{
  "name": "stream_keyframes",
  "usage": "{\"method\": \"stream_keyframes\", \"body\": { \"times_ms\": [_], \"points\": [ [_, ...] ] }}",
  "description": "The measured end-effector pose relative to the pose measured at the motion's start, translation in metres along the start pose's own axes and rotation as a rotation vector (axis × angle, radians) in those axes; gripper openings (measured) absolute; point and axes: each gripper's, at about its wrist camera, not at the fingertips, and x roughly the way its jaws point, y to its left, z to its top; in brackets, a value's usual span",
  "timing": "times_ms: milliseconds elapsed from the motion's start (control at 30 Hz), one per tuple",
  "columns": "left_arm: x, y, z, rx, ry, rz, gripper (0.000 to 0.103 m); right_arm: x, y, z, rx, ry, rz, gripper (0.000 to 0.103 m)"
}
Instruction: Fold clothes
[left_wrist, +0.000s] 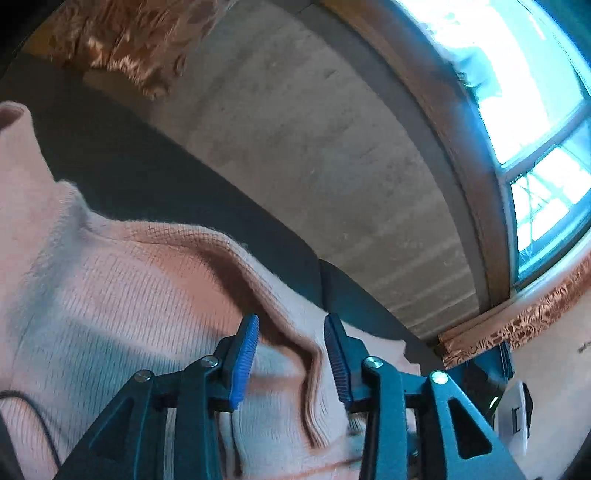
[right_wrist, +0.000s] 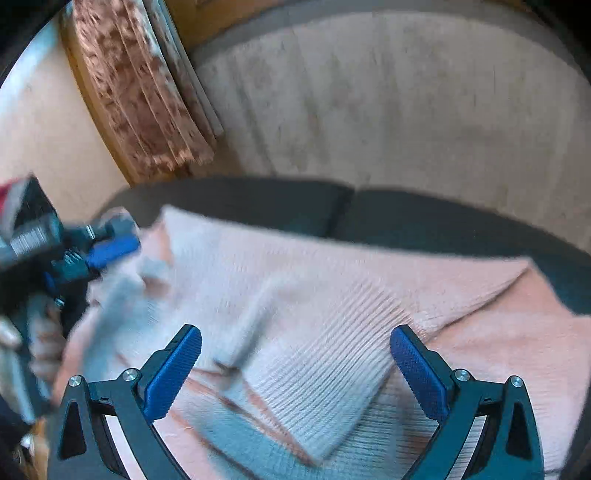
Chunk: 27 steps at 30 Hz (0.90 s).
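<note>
Sweater (right_wrist: 332, 295) in pale pink ribbed knit lies spread over a dark cushioned seat (right_wrist: 424, 218), apparently a sofa, with a pale rug (right_wrist: 406, 103) on the floor beyond and a window (left_wrist: 535, 110) off to one side. The knit looks soft, limp and fairly light, the sort of cloth that sags and drags when lifted by one corner, so it is likely best pinched at a doubled edge or a ridge where the layers give the pads something to bite. One sleeve or flap already lies turned across the body, its ribbed cuff (right_wrist: 321, 417) pointing toward the right hand-held gripper (right_wrist: 295, 369), which hangs just above it with jaws spread wide and nothing between them. The left hand-held gripper (left_wrist: 291, 362) straddles a raised fold (left_wrist: 310, 369) near the garment's side; its blue pads stand apart on either side of that ridge, so it reads as released rather than clamped, though motion blur softens the contact. In the right wrist view the same tool (right_wrist: 99, 251) shows at the sweater's far left edge, a hand (right_wrist: 44, 350) around its grip. Open seat remains along the back and right edges of the garment, giving some room to sweep cloth inward; a seam between cushions (right_wrist: 343, 210) runs behind it. Whether this partial fold is early or late cannot be settled.
</note>
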Motion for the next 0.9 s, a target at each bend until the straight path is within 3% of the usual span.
{"method": "stream_keyframes", "body": {
  "times_ms": [67,133,167,200,267,367,433,600,800,900],
  "points": [
    [0.019,-0.002,0.006,0.011,0.041,0.034,0.040,0.002,0.003,-0.006,-0.026,-0.031,-0.023,0.103],
    [0.035,-0.006,0.011,0.056,0.046,0.136,0.039,0.003,0.004,-0.006,-0.038,-0.027,-0.039,0.103],
    [0.044,-0.004,0.012,0.077,0.037,0.202,0.033,0.005,0.005,-0.006,-0.044,-0.023,-0.049,0.103],
    [0.052,-0.003,0.014,0.097,0.027,0.271,0.021,0.007,0.007,-0.005,-0.057,-0.018,-0.065,0.103],
    [0.058,-0.005,0.012,0.189,-0.034,0.326,0.019,0.009,0.007,-0.006,-0.073,-0.017,-0.089,0.103],
    [0.061,-0.014,0.010,0.220,-0.048,0.355,0.021,0.009,0.006,-0.006,-0.070,-0.020,-0.117,0.103],
    [0.052,-0.017,0.005,0.220,-0.055,0.352,0.027,0.010,0.007,-0.005,-0.071,-0.023,-0.130,0.103],
    [0.008,0.002,-0.009,0.102,-0.162,0.382,0.036,0.008,0.004,-0.007,-0.065,-0.034,-0.123,0.103],
    [-0.037,0.021,0.007,0.093,-0.211,0.696,0.037,0.005,0.002,-0.006,-0.055,-0.045,-0.113,0.103],
    [-0.053,0.037,0.031,0.058,-0.217,0.908,0.040,0.004,0.003,-0.006,-0.052,-0.051,-0.113,0.103]
  ]
}}
